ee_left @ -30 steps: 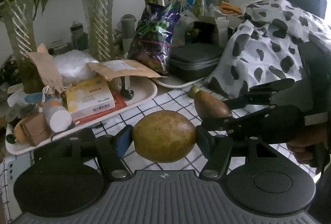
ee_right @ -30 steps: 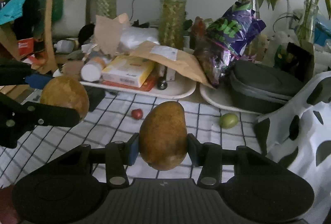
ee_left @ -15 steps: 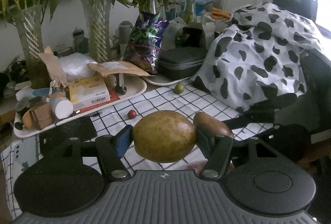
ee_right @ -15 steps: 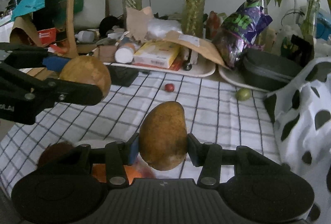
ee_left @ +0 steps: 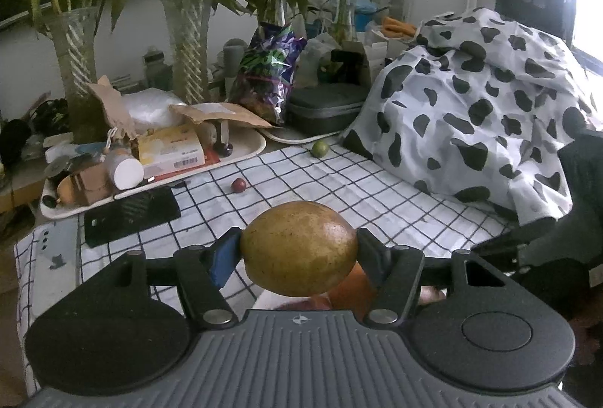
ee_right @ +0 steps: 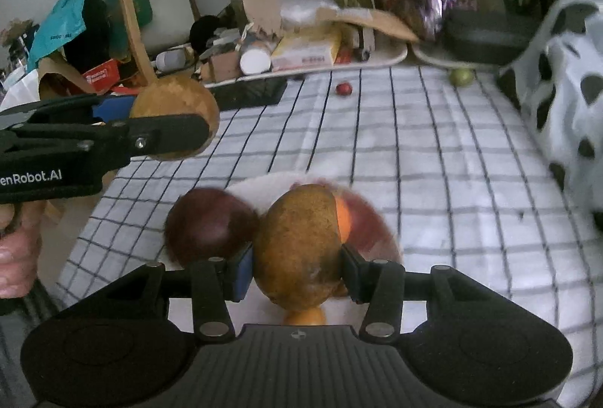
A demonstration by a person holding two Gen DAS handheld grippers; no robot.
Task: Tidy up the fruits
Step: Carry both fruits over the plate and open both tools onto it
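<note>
as before, maybe, 2 mangoes (ee_left: 299,253) gripped

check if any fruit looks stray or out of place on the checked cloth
Two do: a small red round fruit and a small green round fruit lie loose on the black-and-white checked cloth near the cluttered trays, apart from the white plate of fruit.
</note>
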